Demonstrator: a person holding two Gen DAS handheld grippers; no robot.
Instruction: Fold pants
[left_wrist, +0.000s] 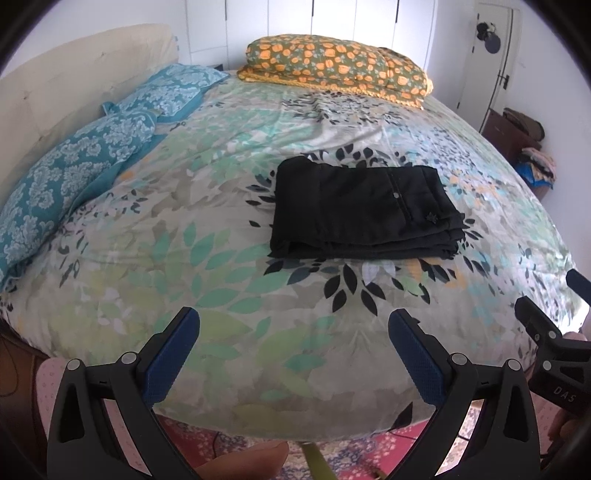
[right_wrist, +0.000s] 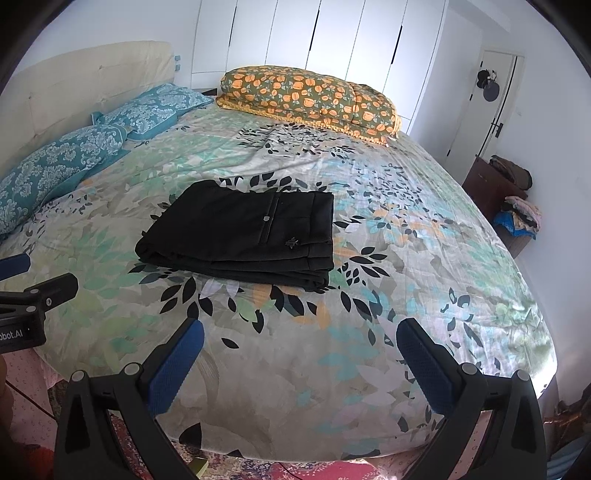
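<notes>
A: Starting far left: cream headboard (left_wrist: 85, 74), two teal damask pillows (left_wrist: 74, 162) lying against it.

B: Then the bedspread (left_wrist: 192, 206), leaf print, covering the whole bed. Pants?

A: Black pants (left_wrist: 364, 212) sit mid-bed as a stacked rectangle, layered edges facing the cameras, small button and pocket line on top. Nothing touching them.

B: Behind them?

A: Folded orange-floral quilt (left_wrist: 332, 62) at the far edge, white wardrobe doors (right_wrist: 314, 40) beyond. Far right, a dark cabinet (right_wrist: 487, 184) with piled clothes.

B: Grippers?

A: Left gripper (left_wrist: 293, 325) spread wide, blue pads (left_wrist: 173, 350) apart, holding nothing, over the near bed edge. Right gripper (right_wrist: 299, 336) just to its right, equally wide, also holding nothing. Both well short of the pants.
</notes>
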